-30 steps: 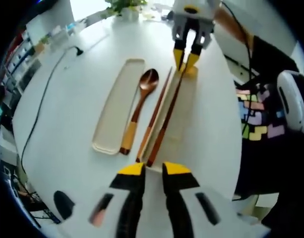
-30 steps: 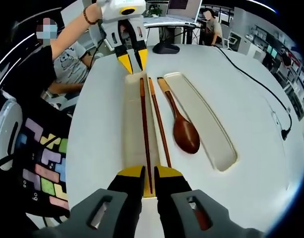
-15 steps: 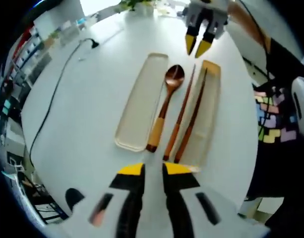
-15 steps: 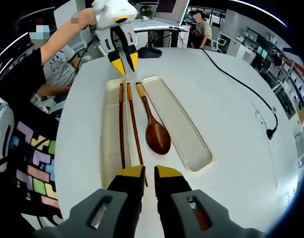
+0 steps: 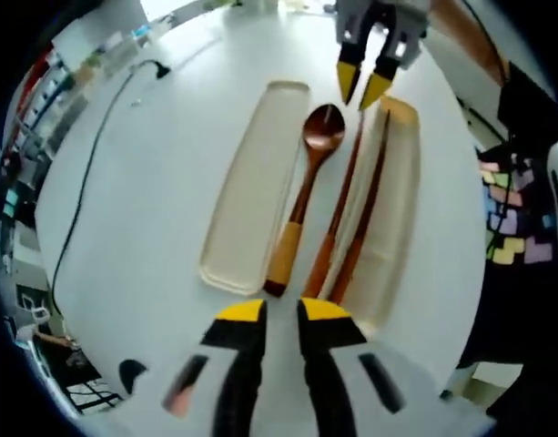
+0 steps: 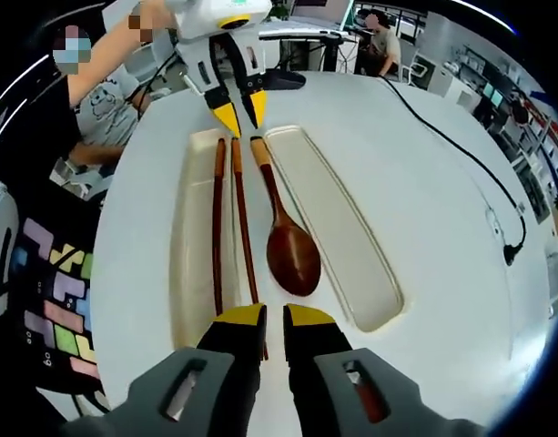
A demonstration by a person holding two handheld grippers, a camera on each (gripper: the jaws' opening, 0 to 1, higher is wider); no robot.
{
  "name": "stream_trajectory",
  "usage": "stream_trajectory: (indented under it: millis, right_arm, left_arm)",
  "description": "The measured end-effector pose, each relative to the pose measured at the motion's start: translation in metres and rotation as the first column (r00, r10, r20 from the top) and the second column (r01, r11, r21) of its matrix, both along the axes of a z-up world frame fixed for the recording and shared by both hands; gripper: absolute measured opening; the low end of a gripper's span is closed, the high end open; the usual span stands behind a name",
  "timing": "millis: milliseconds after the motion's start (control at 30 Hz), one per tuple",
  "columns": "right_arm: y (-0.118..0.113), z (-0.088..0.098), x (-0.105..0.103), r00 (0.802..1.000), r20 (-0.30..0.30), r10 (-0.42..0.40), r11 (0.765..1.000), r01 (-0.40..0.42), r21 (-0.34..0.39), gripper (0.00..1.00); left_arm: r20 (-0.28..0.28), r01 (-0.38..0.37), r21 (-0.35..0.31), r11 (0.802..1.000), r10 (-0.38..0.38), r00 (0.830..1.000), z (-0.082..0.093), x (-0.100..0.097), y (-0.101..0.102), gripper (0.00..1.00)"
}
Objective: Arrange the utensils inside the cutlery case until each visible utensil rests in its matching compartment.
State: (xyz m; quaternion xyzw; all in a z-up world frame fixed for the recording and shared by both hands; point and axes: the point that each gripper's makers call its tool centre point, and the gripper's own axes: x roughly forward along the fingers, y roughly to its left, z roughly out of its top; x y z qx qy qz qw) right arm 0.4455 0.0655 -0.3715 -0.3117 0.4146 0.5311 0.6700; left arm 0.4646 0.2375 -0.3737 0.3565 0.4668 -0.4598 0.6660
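White round worktop [image 6: 442,164], office desks behind.

Item: cutlery case tray [image 6: 192,264], toward the person's edge; one chopstick [image 6: 216,228] inside, second chopstick [image 6: 244,228] on its inner rim.
Item: spoon [image 6: 288,246], on bare worktop between tray and lid [image 6: 338,228].
Item: left gripper [image 5: 279,314], fingers barely parted, empty, at the handle ends.
Item: right gripper [image 6: 264,319], same, at the bowl end.

Handling, judged: nudge the rim chopstick fully in; lift the spoon level by both ends.
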Motion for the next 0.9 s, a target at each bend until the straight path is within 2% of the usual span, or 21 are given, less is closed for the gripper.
stream_trajectory:
  millis: [267, 433, 600, 700, 767, 800, 900]
  right_arm:
    - [0.0, -0.003, -0.004, 1.0, -0.014, 0.016, 1.0, -0.016, -0.009, 0.07]
    - [0.0, -0.01, -0.003, 0.999, 0.0, 0.037, 0.999, -0.037, -0.036, 0.07]
    - [-0.001, -0.008, 0.004, 0.999, 0.005, 0.042, 0.998, -0.042, -0.037, 0.08]
    - [-0.003, -0.004, 0.01, 0.999, 0.023, 0.04, 0.999, -0.039, -0.037, 0.08]
    - [-0.004, -0.001, 0.014, 0.999, 0.029, 0.031, 0.999, -0.03, -0.03, 0.09]
    - [-0.004, -0.001, 0.015, 0.999, 0.032, 0.03, 0.999, -0.029, -0.025, 0.09]
    - [-0.006, -0.009, 0.012, 1.0, -0.001, 0.03, 0.999, -0.03, -0.042, 0.09]
  left_arm:
    - [-0.004, 0.041, 0.016, 0.999, -0.041, 0.999, 0.001, -0.011, -0.004, 0.16]
    - [0.004, 0.05, 0.013, 0.999, -0.05, 0.999, 0.002, -0.007, -0.005, 0.18]
    - [0.001, 0.049, 0.015, 0.999, -0.049, 0.999, 0.001, -0.004, -0.004, 0.2]
    - [0.018, 0.064, 0.068, 0.996, -0.065, 0.998, -0.005, 0.001, 0.002, 0.21]
    - [-0.003, 0.081, 0.092, 0.992, -0.081, 0.997, -0.011, -0.003, 0.005, 0.2]
    - [-0.002, 0.039, 0.048, 0.998, -0.038, 0.999, -0.007, -0.002, 0.0, 0.2]
    - [0.008, 0.071, 0.067, 0.995, -0.072, 0.997, -0.008, -0.001, 0.002, 0.21]
